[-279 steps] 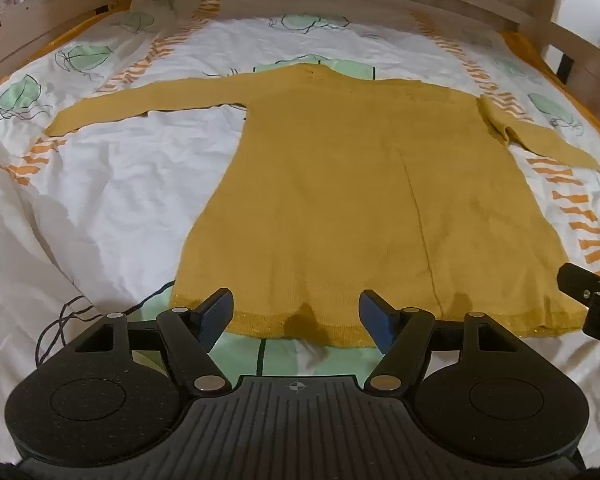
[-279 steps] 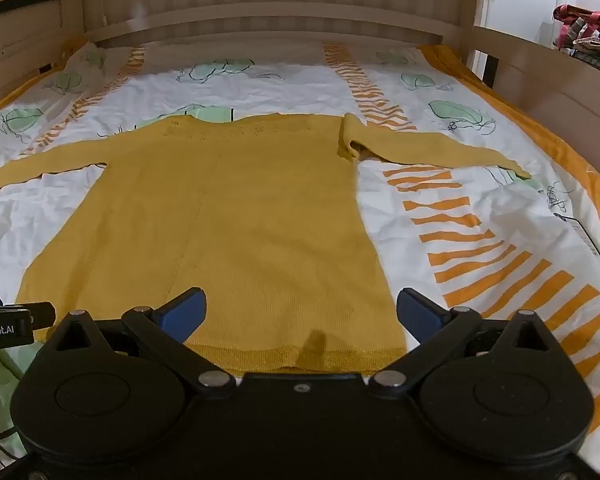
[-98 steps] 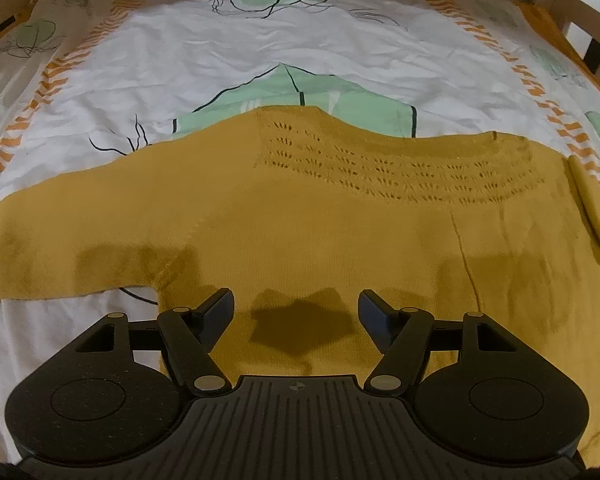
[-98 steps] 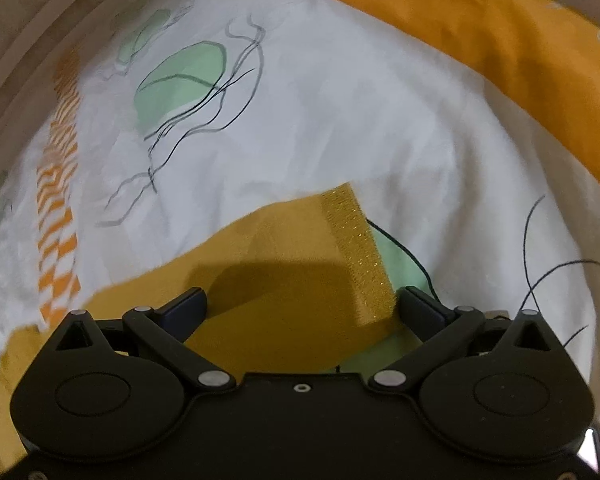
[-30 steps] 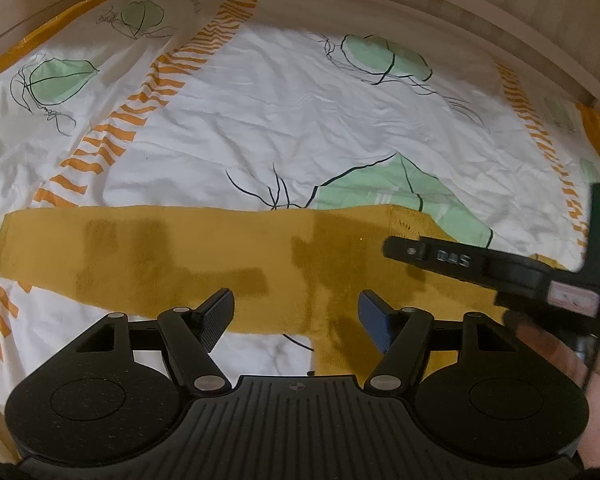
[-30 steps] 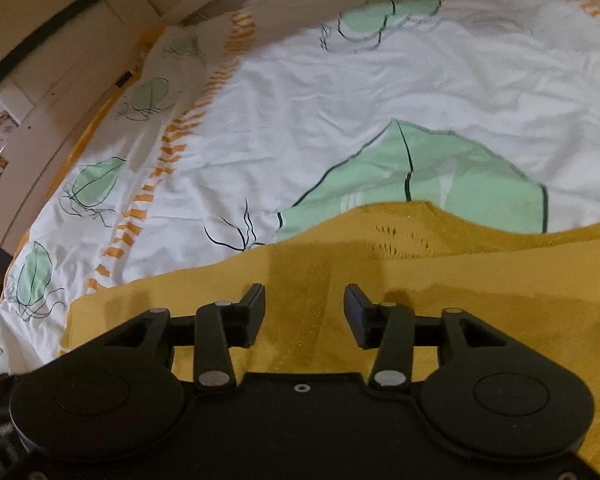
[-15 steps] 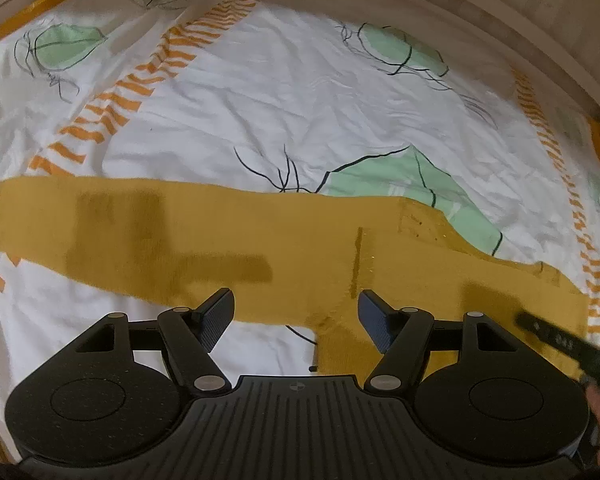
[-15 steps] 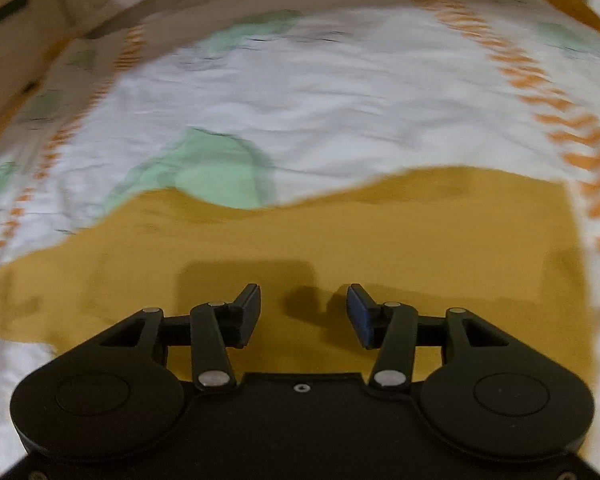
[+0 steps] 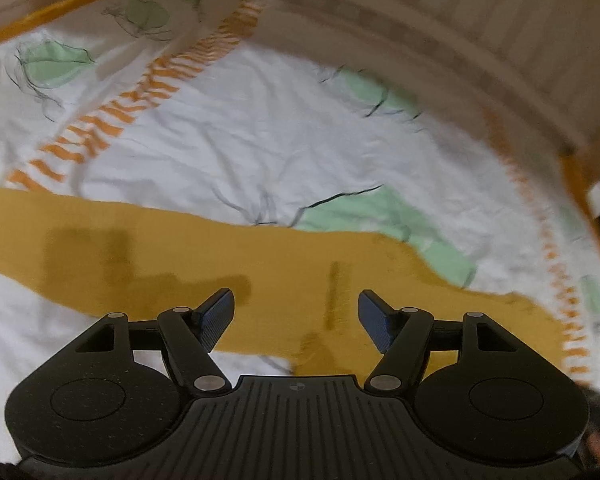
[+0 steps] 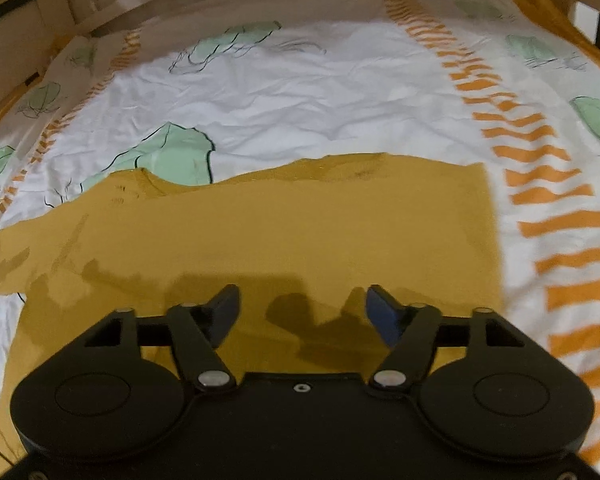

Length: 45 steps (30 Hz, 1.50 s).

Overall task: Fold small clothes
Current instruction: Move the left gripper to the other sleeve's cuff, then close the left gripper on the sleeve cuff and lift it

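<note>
- The mustard-yellow knitted long-sleeved top lies flat on the bed's white quilt printed with green leaves and orange stripes; its right side looks already folded in, leaving a straight edge.
- The right claw hangs over the top's body; its jaws have just been opening, and stand apart with nothing between them.
- The left claw hovers open and empty above the left sleeve, which is spread out sideways.
- Judged step: the right fold is laid; next is the left sleeve, which needs a pinch near its outer end and a carry across the body.
</note>
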Tool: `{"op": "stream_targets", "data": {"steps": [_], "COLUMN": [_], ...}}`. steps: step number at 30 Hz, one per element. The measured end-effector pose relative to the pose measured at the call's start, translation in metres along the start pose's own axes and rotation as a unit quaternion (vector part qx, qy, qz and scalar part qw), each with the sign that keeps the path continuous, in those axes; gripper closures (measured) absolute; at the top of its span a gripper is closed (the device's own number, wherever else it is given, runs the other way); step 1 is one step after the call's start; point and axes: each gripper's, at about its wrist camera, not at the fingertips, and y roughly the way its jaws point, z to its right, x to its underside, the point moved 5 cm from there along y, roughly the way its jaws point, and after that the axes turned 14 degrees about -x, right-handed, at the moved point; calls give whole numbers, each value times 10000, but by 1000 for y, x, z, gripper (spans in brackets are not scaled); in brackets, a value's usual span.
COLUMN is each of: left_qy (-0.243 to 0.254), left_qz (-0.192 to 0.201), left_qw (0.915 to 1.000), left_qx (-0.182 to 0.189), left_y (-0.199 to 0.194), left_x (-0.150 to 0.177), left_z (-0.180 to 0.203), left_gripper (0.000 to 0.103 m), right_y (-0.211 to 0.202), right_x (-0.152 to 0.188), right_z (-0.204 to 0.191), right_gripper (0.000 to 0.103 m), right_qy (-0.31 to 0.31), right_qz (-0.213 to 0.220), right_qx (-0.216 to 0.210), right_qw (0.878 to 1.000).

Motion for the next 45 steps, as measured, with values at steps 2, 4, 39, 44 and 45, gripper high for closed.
{"op": "stream_targets", "data": {"steps": [2, 4, 39, 44, 45], "left_qy": [-301, -346, -2242, -2601, -2636], "left_qz": [-28, -132, 349, 441, 455], "left_qw": [9993, 9991, 9642, 9543, 9534], "left_qx": [227, 183, -1370, -1403, -1393], "left_y": [3, 8, 46, 55, 57], "left_x": [3, 6, 13, 16, 16], "left_z": [-5, -8, -234, -253, -255], "left_gripper": [36, 36, 36, 36, 36], "right_y": [-11, -20, -35, -39, -40], "right_x": [8, 16, 50, 54, 55], "right_z": [3, 6, -79, -95, -99], "right_gripper": [14, 9, 0, 1, 1], "right_qy": [-66, -101, 309, -183, -279], "right_qz": [109, 256, 1299, 1508, 1549], "right_qx": [206, 437, -990, -1141, -1155], "right_qw": [9997, 9987, 9861, 9818, 9808]}}
